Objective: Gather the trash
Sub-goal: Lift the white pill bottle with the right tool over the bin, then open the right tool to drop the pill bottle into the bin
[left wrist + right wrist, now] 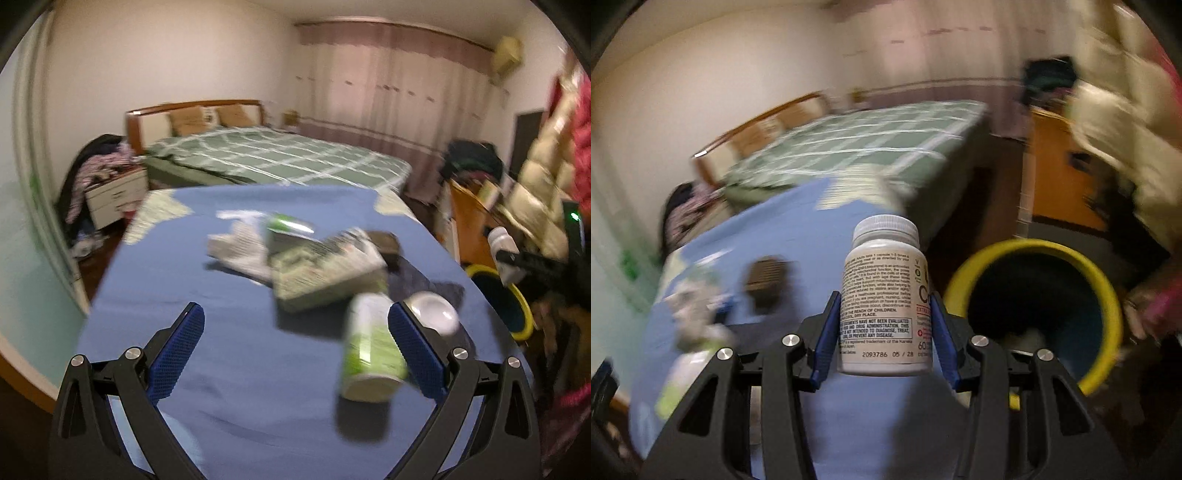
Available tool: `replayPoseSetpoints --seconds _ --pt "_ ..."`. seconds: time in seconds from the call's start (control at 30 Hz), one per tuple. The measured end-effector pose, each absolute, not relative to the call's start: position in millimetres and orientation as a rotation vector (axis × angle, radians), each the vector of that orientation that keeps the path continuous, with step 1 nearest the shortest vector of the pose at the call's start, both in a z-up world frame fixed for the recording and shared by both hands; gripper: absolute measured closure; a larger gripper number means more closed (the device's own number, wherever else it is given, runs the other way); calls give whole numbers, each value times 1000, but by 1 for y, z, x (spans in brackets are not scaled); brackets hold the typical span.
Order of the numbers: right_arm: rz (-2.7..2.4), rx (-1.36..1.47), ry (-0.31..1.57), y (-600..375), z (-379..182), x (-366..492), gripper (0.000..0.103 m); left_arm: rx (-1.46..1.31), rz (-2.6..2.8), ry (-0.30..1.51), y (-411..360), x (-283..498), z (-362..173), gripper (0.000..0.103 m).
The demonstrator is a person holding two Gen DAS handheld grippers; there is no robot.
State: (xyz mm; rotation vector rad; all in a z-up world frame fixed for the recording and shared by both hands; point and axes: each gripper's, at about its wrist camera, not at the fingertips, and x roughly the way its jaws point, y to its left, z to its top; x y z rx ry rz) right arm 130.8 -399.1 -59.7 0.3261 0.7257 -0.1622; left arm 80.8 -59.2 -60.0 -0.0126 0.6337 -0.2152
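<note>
My right gripper (884, 297) is shut on a white pill bottle (879, 266), held upright above the blue table's (798, 229) right edge, just left of a yellow-rimmed bin (1027, 245) on the floor. My left gripper (295, 310) hangs open over the blue table (229, 332) with nothing between its fingers. A green and white can (371, 354) lies beside its right finger. Beyond it are a flattened carton (328, 273), crumpled white paper (240, 251), a second green can (284, 225) and a brown item (384, 242). Both views are blurred.
A white round object (434, 312) sits behind the left gripper's right finger. The bin (480, 271) stands off the table's right side, with a wooden desk (469, 221) and hanging clothes (546, 177) beyond. A green checked bed (277, 155) lies behind the table.
</note>
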Motion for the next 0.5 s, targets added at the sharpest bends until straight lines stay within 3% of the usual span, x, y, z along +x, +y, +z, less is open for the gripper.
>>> replayPoseSetpoints --seconds 0.5 --pt "-398 436 887 -515 -153 145 58 63 -258 827 -116 113 -128 5"
